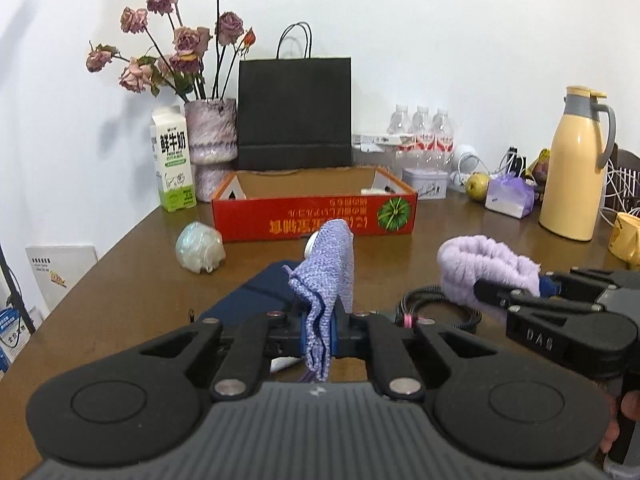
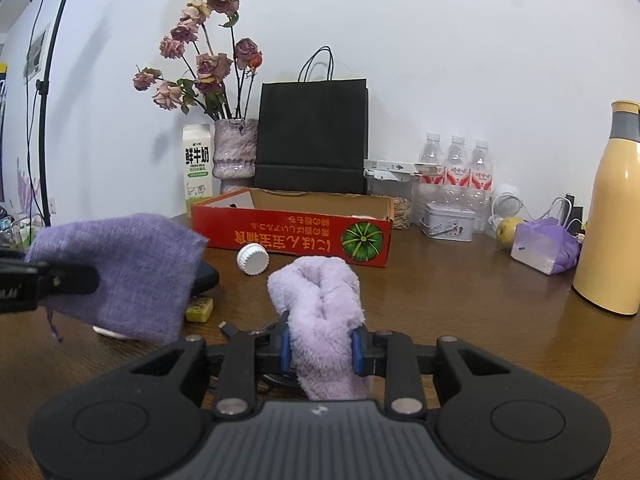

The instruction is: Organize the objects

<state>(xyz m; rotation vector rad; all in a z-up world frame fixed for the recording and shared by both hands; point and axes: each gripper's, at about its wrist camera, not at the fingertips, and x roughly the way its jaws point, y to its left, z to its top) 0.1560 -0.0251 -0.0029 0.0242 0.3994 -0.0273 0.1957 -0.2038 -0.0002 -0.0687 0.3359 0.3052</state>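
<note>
I hold 2 soft things now, and both can slip. My left gripper is clenched on only a thin fold of the knit cloth, so the hanging part may pull it out if I swing fast toward the box. My right gripper is grasping the fluffy towel, which looks thick and bunched, so it may catch on the box wall. The cloth is purple and limp, raised above the table; the towel is pale lilac, just in front of the box.
</note>
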